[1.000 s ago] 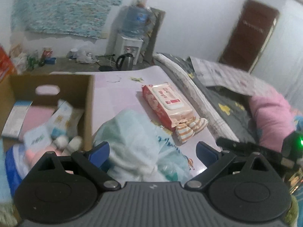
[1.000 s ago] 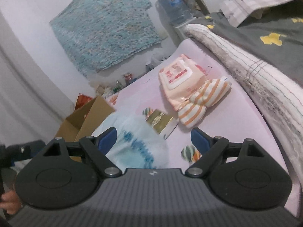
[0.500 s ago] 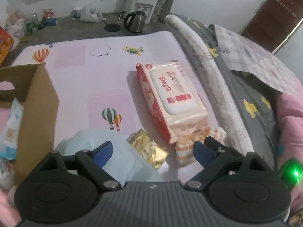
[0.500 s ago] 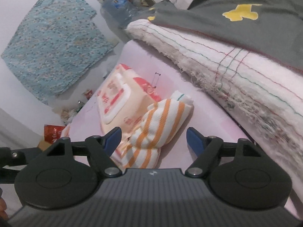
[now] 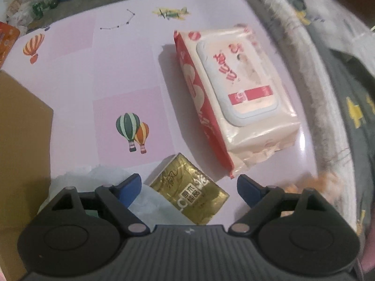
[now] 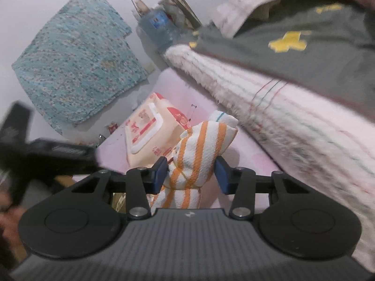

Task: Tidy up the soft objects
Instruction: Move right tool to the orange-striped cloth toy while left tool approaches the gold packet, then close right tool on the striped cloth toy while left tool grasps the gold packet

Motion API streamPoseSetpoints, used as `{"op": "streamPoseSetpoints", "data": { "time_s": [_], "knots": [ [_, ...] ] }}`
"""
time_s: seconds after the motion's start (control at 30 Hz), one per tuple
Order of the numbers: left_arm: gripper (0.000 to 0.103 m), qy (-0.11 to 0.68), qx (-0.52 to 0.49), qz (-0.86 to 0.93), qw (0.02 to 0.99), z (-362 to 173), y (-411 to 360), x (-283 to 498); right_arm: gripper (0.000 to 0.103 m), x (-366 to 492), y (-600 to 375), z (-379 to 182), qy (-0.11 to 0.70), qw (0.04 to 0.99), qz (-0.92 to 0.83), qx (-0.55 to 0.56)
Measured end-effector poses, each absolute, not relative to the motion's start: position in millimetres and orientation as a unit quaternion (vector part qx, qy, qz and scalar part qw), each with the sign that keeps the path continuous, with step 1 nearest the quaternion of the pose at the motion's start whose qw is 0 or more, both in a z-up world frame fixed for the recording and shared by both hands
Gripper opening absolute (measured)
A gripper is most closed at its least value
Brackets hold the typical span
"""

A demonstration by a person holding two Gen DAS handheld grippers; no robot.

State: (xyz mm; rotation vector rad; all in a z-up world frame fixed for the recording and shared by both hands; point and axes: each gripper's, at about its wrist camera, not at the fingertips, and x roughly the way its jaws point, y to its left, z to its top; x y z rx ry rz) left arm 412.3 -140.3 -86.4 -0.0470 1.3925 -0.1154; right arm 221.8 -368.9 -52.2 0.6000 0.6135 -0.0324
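Observation:
My right gripper (image 6: 191, 172) is shut on an orange-and-white striped sock bundle (image 6: 199, 149), both blue pads pressing its sides. Behind it lies a pink wet-wipes pack (image 6: 150, 131), which also shows in the left wrist view (image 5: 234, 98) on the pink mat. My left gripper (image 5: 189, 186) is open and empty, hovering over a gold tissue packet (image 5: 189, 189) between its fingers. A pale blue soft item (image 5: 98, 178) lies under the left finger. An orange blur of the sock bundle (image 5: 311, 182) sits at the right.
A cardboard box (image 5: 21, 145) stands at the left edge. A rolled white blanket (image 6: 293, 119) and grey bedding (image 6: 293, 53) border the mat on the right. My left gripper (image 6: 46, 154) shows blurred in the right wrist view. A water bottle (image 6: 157, 25) stands by the far wall.
My right gripper has closed on the striped sock bundle. My left gripper has tilted down and moved forward over the gold packet; the box has slid out to the left edge.

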Motion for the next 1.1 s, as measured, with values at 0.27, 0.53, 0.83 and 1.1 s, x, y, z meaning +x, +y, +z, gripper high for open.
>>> {"op": "streamPoseSetpoints", "data": {
  "time_s": [0.27,0.53,0.83,1.1],
  "knots": [
    [0.093,0.671,0.016,-0.051,0.739,-104,-161,417,0.043,161,-378,-46,0.265,0.918,-0.009,0.295],
    [0.093,0.666,0.044,-0.05,0.743,-107,-173,412,0.043,133,-385,-58,0.269,0.905,0.003,0.331],
    [0.093,0.675,0.061,-0.058,0.733,-116,-198,414,0.043,119,-397,-50,0.246,0.907,0.004,0.341],
    [0.09,0.669,0.058,-0.113,0.732,-111,-224,397,0.044,108,-397,-56,0.254,0.902,0.004,0.351]
  ]
}}
